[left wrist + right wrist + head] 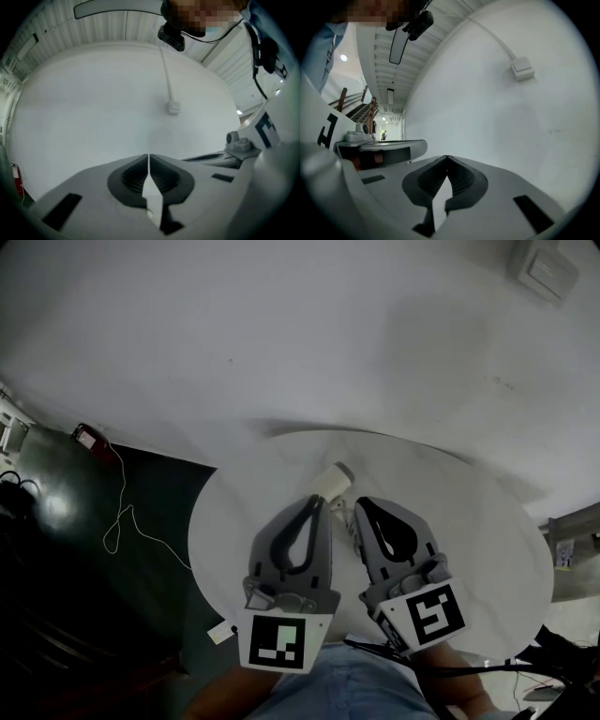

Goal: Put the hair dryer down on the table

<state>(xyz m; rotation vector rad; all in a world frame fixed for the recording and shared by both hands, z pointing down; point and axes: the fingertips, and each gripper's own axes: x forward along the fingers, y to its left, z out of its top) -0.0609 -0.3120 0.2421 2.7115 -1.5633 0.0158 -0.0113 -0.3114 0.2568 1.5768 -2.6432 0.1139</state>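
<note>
Both tools are out over the round white table (478, 521), side by side and pointing ahead at the pale wall. The left gripper (317, 502) is pressed together: in the left gripper view (148, 157) its dark ribbed pads meet at the tip with nothing caught between them. It's the same with the right gripper (361, 505). Its own view (447, 158) shows the jaws together at the front and empty, with only a pale sliver of gap further back. And the hair dryer (333, 481)? From the head view it's a small pale body with a grey end, on the tabletop right at the left gripper's tip and just left of the right one. Whether the tip actually touches it, I can't tell. Neither gripper view catches it at all; both look past it to a white wall box (174, 108) with a thin conduit running up from it. Off the table's left edge, on the dark floor, a small red object (89, 437) sits with a white cord (122, 517) looping away from it.
</note>
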